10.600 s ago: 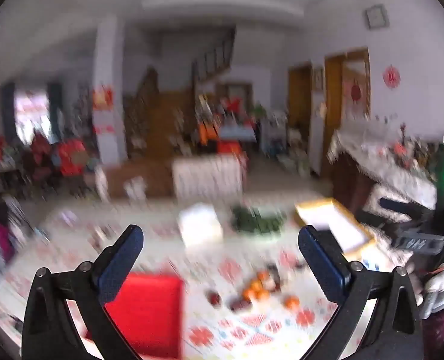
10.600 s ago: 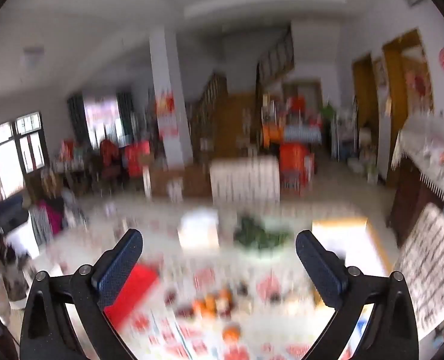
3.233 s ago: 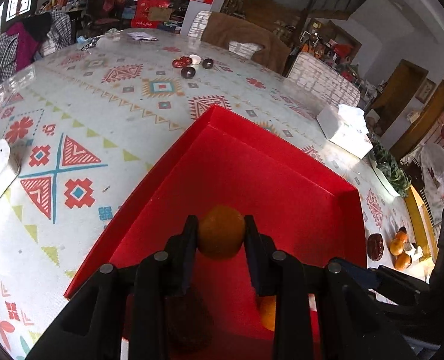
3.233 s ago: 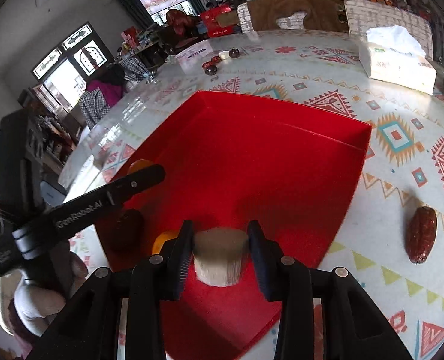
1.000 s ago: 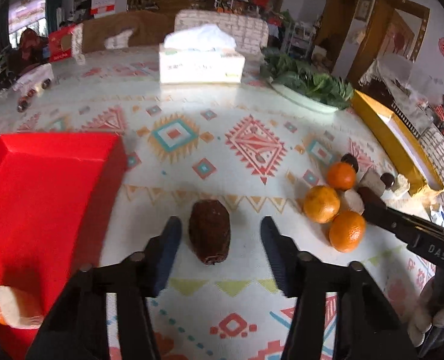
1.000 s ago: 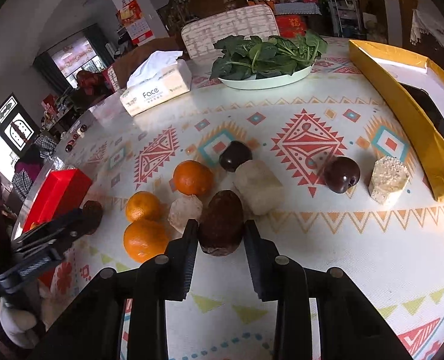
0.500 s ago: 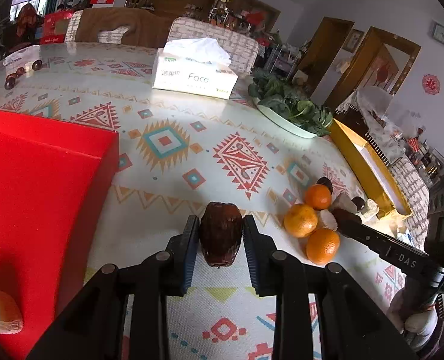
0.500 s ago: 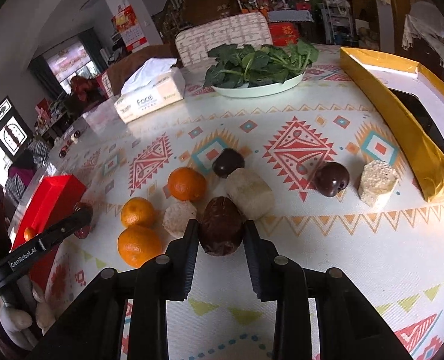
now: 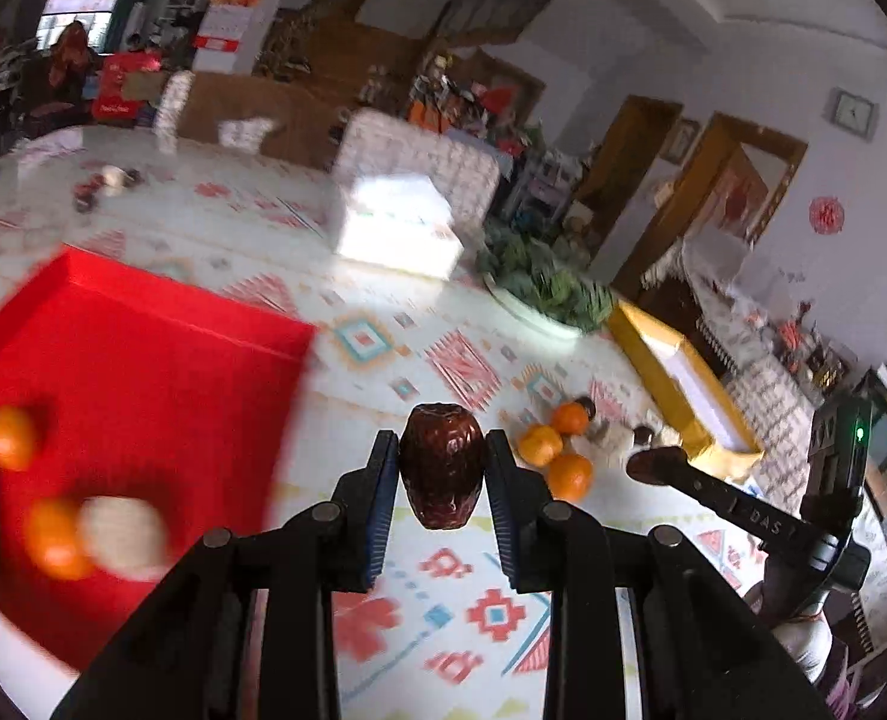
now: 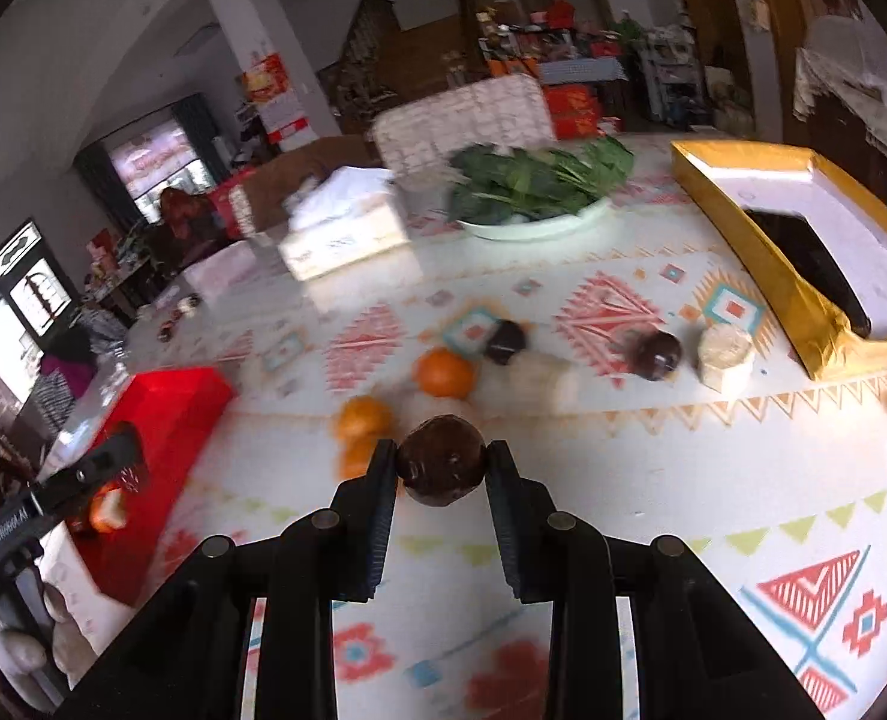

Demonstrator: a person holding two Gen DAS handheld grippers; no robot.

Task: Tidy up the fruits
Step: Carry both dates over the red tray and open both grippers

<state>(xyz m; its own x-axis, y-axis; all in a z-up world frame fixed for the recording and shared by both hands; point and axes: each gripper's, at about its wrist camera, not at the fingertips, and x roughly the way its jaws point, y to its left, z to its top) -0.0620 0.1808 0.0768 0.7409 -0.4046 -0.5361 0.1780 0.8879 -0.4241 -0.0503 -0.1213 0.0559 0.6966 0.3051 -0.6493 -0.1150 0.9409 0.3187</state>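
Left view: I had my left gripper (image 9: 441,471) clamped on a dark date (image 9: 441,467), lifted clear of the table, with the red tray (image 9: 143,360) to the left already holding oranges; I judged the next move was a swing left over the tray and a release. Right view: my right gripper (image 10: 441,471) gripped a second dark fruit (image 10: 441,468), the tray (image 10: 167,414) well off to the left, loose oranges (image 10: 444,371) beyond the fingers.

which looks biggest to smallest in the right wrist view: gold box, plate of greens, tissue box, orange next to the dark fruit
1. gold box
2. plate of greens
3. tissue box, blurred and farther off, so only roughly ranked against the plate
4. orange, clearly smallest
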